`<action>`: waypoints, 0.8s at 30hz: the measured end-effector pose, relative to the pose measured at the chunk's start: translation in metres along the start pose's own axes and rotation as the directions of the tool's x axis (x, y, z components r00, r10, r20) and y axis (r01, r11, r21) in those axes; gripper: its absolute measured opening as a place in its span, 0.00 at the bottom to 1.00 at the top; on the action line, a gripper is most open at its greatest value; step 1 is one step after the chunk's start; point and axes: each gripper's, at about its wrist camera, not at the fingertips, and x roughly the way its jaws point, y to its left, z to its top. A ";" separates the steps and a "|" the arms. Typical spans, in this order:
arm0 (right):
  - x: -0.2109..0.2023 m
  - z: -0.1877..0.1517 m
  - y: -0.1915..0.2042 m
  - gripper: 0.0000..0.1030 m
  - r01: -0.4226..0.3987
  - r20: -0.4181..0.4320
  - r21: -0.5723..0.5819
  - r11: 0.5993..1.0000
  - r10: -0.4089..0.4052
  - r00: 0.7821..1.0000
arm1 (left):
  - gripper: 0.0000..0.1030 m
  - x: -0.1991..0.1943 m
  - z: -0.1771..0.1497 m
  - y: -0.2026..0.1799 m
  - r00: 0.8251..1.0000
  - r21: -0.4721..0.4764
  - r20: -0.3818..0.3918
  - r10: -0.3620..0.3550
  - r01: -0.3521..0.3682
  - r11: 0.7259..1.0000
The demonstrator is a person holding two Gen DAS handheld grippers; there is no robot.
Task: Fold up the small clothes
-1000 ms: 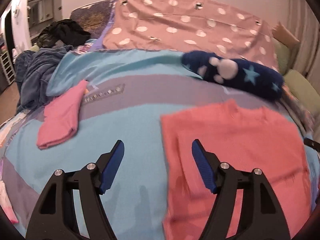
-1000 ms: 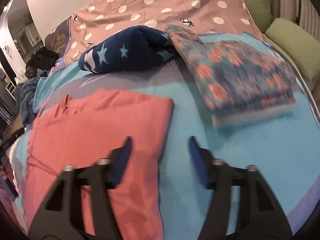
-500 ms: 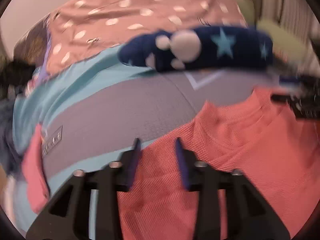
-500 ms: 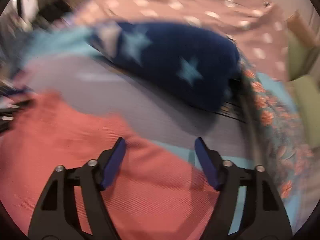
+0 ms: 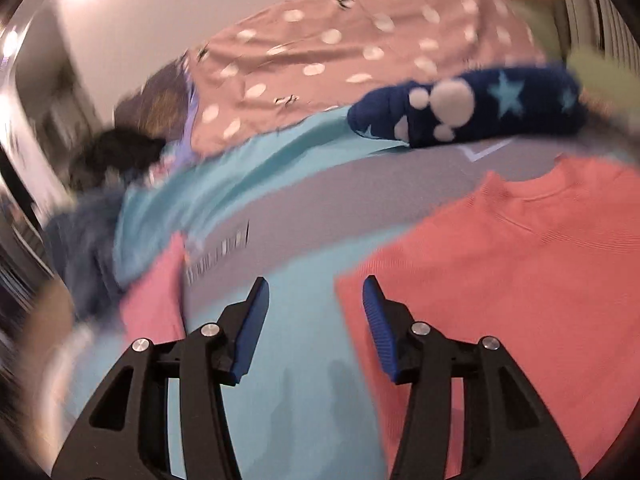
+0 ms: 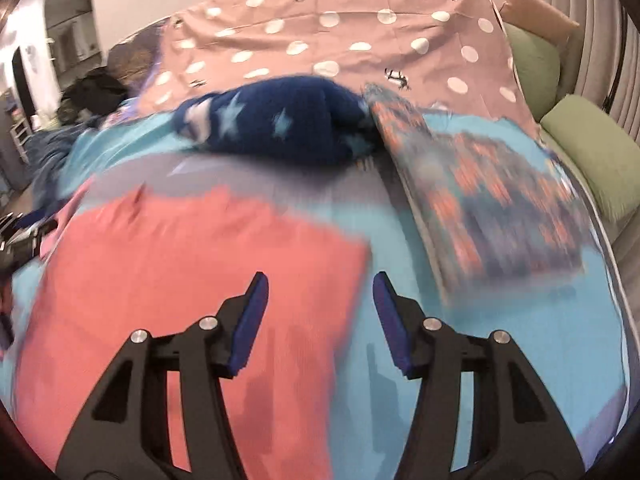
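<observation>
On the bed (image 5: 304,360), the coral shirt (image 5: 520,280) lies between both open, empty grippers: left gripper (image 5: 316,312) at its left edge, right gripper (image 6: 318,312) at its right.

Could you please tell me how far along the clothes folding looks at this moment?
Done: a pink garment lies folded aside. In hand: nothing; the left hand-held gripper and right hand-held gripper hover open over the coral shirt. Left: that shirt lies flat.
</observation>
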 end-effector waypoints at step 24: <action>-0.179 -0.242 -0.025 0.31 -0.301 -0.056 0.301 0.905 0.332 0.942 | 0.61 -0.188 -0.231 -0.007 0.854 -0.286 -0.039 -0.519 0.488 0.824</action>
